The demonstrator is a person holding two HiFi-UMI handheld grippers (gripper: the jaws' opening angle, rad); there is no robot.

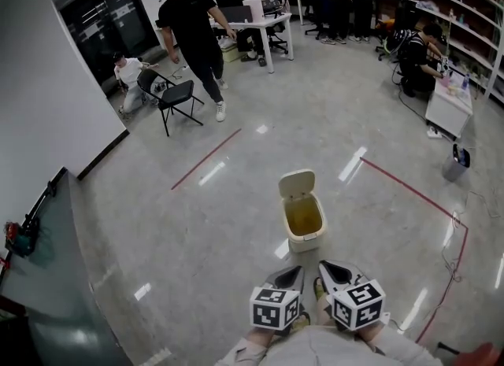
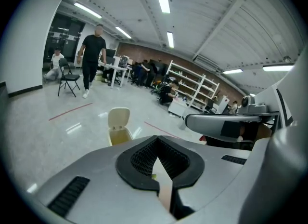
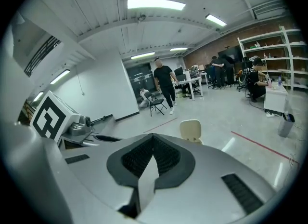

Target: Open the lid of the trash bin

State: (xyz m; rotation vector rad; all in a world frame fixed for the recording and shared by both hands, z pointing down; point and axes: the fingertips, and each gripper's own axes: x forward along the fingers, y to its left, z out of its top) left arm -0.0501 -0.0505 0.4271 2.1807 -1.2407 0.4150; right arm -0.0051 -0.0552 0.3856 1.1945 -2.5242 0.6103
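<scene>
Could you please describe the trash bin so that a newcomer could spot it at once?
Look at the open stretch of glossy grey floor framed by red tape lines. The trash bin stands alone there, just ahead of the left tongs and right tongs. It is small and cream-coloured, its lid tipped up and back, showing a yellowish inside.
</scene>
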